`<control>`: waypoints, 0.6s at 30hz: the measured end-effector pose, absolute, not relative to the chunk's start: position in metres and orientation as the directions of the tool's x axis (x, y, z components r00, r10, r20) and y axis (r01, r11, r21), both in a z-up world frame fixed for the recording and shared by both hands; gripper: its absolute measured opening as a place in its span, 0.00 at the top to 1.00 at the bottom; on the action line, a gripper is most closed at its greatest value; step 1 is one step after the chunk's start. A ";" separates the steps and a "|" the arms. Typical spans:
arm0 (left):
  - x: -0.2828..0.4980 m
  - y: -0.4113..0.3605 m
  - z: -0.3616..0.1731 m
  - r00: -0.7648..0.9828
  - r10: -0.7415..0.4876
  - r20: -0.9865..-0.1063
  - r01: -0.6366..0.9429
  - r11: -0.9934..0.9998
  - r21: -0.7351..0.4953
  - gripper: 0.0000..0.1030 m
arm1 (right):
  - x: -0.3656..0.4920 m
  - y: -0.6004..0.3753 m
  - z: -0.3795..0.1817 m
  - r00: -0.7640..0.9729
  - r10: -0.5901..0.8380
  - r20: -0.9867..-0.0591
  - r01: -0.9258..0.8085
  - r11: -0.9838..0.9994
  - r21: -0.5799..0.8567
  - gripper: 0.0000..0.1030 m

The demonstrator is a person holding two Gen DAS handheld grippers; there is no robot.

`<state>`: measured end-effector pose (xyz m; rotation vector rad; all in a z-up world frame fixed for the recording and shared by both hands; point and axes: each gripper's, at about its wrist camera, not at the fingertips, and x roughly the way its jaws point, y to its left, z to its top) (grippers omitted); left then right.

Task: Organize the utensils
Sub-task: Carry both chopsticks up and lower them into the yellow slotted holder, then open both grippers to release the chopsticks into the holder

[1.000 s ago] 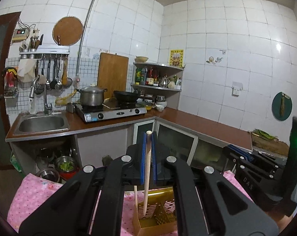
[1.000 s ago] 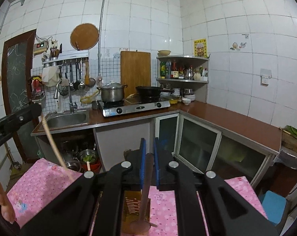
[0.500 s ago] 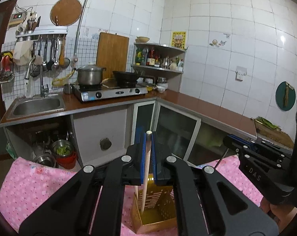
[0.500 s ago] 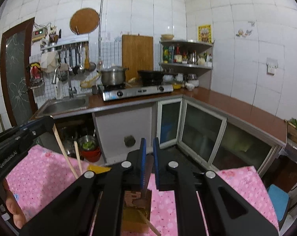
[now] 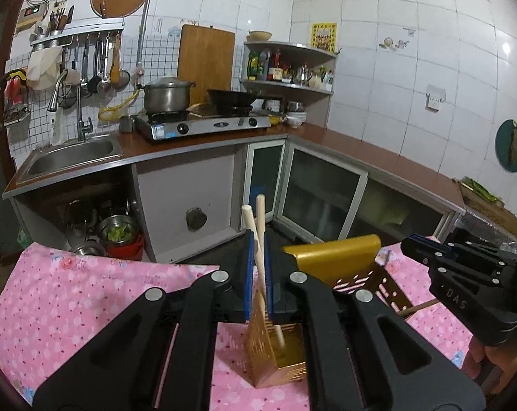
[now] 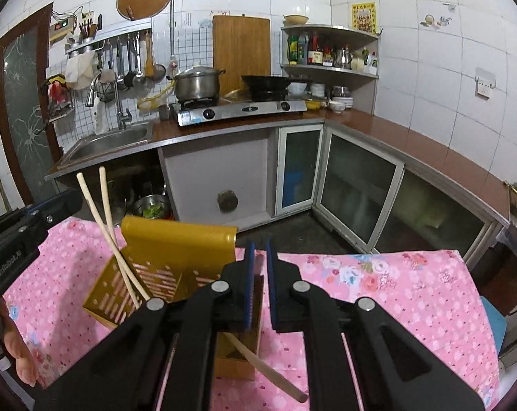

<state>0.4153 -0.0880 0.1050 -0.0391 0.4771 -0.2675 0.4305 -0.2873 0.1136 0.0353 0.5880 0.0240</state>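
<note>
A gold slotted utensil holder (image 5: pixel 286 352) (image 6: pixel 162 267) stands on the pink flowered tablecloth (image 5: pixel 70 304) (image 6: pixel 378 291). My left gripper (image 5: pixel 258 274) is closed around two pale wooden chopsticks (image 5: pixel 258 236), whose lower ends reach down into the holder. In the right wrist view the chopsticks (image 6: pixel 104 212) lean out of the holder's left compartment. My right gripper (image 6: pixel 260 284) stands just above the holder's right compartment with a narrow gap between its pads. A wooden utensil handle (image 6: pixel 268 373) sticks out below it; whether the pads grip it is unclear.
Beyond the table lies a kitchen counter with a sink (image 6: pixel 111 140), a gas stove (image 6: pixel 241 108) with a pot and a wok, and glass cabinet doors (image 6: pixel 357 185). The left gripper's body (image 6: pixel 15 239) is at the table's left side.
Both grippers have come lower and closer to the holder. The chopsticks have gone down into the left compartment. The right gripper's wooden utensil has dropped into the right compartment and now tilts out.
</note>
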 end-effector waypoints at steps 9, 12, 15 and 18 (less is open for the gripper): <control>0.380 -0.066 0.121 0.874 -0.231 -0.427 0.209 0.973 -0.099 0.31 | 0.391 -0.296 0.136 0.865 0.032 -0.500 -0.002 0.998 0.059 0.50; 0.364 -0.055 0.123 0.866 -0.217 -0.451 0.198 0.976 -0.090 0.24 | 0.371 -0.298 0.144 0.875 0.010 -0.484 0.011 0.999 0.042 0.49; 0.348 -0.041 0.120 0.866 -0.195 -0.459 0.173 0.981 -0.090 0.13 | 0.342 -0.300 0.141 0.882 -0.001 -0.471 0.026 0.999 0.046 0.44; 0.327 -0.024 0.108 0.861 -0.178 -0.477 0.145 0.984 -0.104 0.05 | 0.316 -0.297 0.128 0.884 -0.013 -0.468 0.042 0.998 0.052 0.34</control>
